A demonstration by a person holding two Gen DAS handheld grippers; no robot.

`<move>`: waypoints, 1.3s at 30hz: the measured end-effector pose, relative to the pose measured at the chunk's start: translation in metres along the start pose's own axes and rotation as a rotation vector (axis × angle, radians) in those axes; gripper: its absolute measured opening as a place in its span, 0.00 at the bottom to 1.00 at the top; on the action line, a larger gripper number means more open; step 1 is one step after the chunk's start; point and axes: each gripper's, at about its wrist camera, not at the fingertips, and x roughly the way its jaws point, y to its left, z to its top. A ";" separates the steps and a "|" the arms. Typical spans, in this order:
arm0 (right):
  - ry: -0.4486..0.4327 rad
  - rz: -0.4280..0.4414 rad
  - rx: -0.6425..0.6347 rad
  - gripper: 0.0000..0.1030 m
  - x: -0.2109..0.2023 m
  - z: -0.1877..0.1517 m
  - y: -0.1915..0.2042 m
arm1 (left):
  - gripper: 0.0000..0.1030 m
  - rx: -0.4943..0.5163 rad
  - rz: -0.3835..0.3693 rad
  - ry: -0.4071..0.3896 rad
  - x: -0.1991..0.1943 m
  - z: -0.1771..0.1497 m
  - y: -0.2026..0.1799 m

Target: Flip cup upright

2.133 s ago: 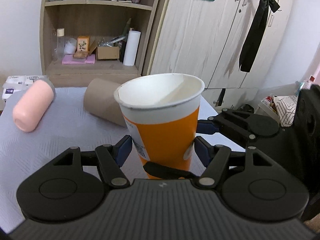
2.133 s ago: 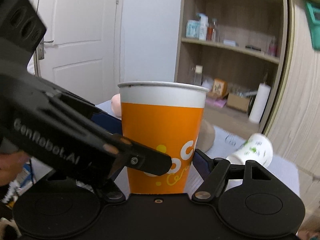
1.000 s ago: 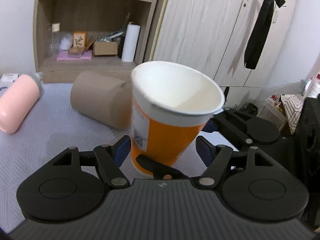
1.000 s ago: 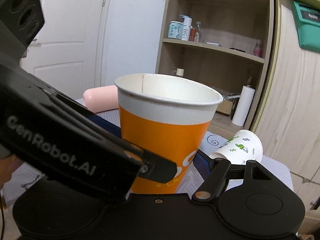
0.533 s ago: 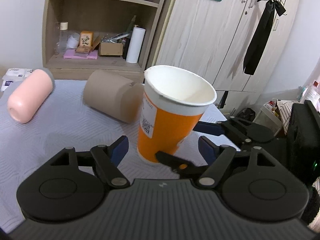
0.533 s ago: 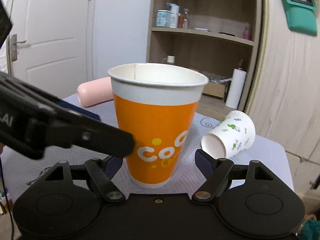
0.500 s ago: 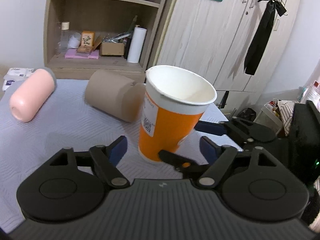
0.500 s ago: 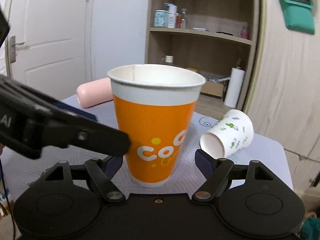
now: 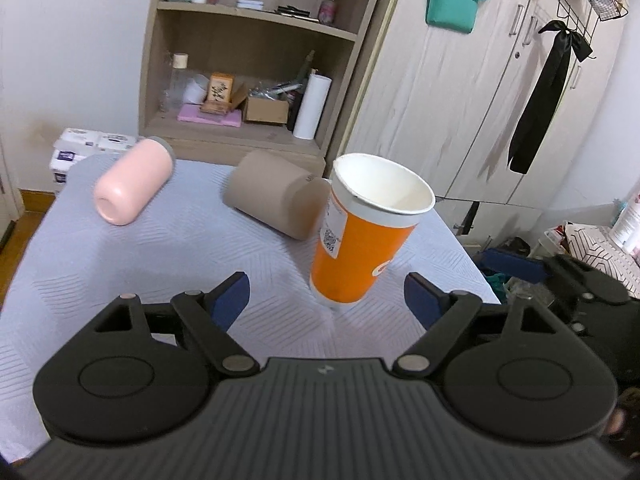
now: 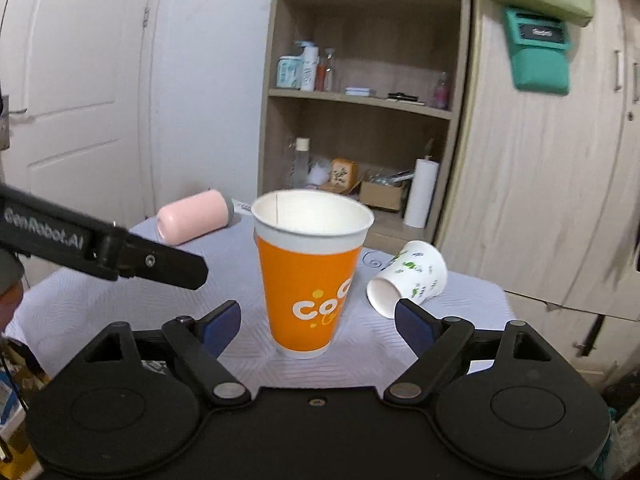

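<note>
An orange paper cup [image 9: 360,240] stands upright, mouth up, on the grey-covered table [image 9: 120,264]; it also shows in the right wrist view [image 10: 310,280]. My left gripper [image 9: 326,300] is open and empty, its fingers apart just short of the cup. My right gripper [image 10: 318,326] is open and empty, also just short of the cup. The left gripper's arm [image 10: 100,246] crosses the right wrist view at the left.
A pink cup [image 9: 132,188] and a brown cup [image 9: 272,200] lie on their sides at the back of the table. A white leaf-patterned cup [image 10: 408,278] lies on its side to the right. A shelf unit [image 9: 248,60] and wardrobe [image 9: 480,100] stand behind.
Both grippers have let go of the orange cup and pulled back from it. The cup has gone from tilted to standing upright on the table.
</note>
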 end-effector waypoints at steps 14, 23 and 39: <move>-0.007 -0.122 0.070 0.89 -0.043 0.016 0.003 | 0.88 0.036 0.091 -0.025 -0.043 0.001 -0.008; 0.006 -0.168 0.068 0.89 -0.049 0.021 0.007 | 0.90 0.055 0.144 -0.021 -0.051 -0.003 -0.006; 0.048 -0.174 0.093 0.94 -0.049 0.019 0.011 | 0.94 0.086 0.201 -0.015 -0.055 -0.005 -0.009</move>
